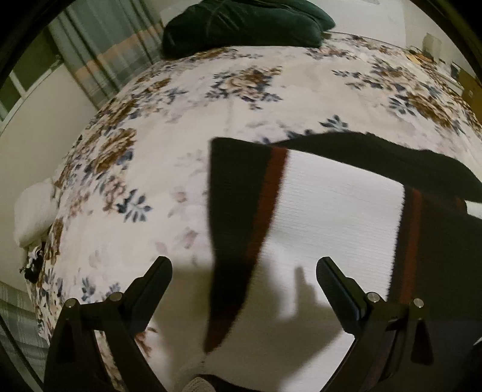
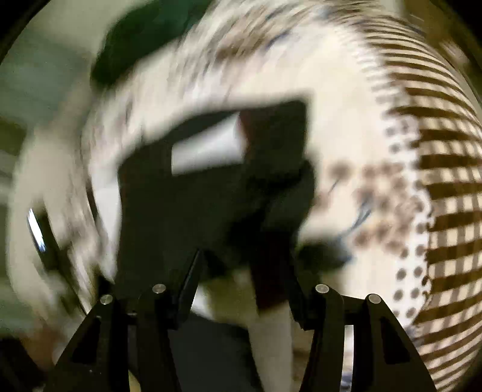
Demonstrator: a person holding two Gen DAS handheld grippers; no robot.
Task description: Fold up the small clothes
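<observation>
1. A small knitted garment (image 1: 337, 211), white with black bands and a thin red stripe beside each band, is seen spread on a floral bedspread (image 1: 186, 126) in the left wrist view.
2. The left gripper (image 1: 244, 268) is held above the near part of the garment with its two fingers (image 1: 156, 280) set wide apart; nothing is gripped between them.
3. A black and red strip of the garment is seen running down between those fingers, and the gripper's shadow is cast on the white knit.
4. A dark green cushion (image 1: 241, 27) is seen at the far edge of the bed, well apart from the garment, and a white pillow (image 1: 33, 211) lies at the bed's left side.
5. Striped curtains (image 1: 99, 57) are seen beyond the bed on the left.
6. The right wrist view is heavily blurred, so fine detail cannot be told.
7. In that view the garment (image 2: 208, 150) is seen as a dark mass with a white patch, lying just ahead of the right gripper (image 2: 244, 271).
8. The right gripper's fingers (image 2: 189, 286) are seen apart, with a fold of dark and white cloth hanging between them; whether the cloth is touched by them cannot be told.
9. A brown striped and dotted cloth (image 2: 436, 181) is seen at the right of that view, beside the floral bedspread (image 2: 211, 60).
</observation>
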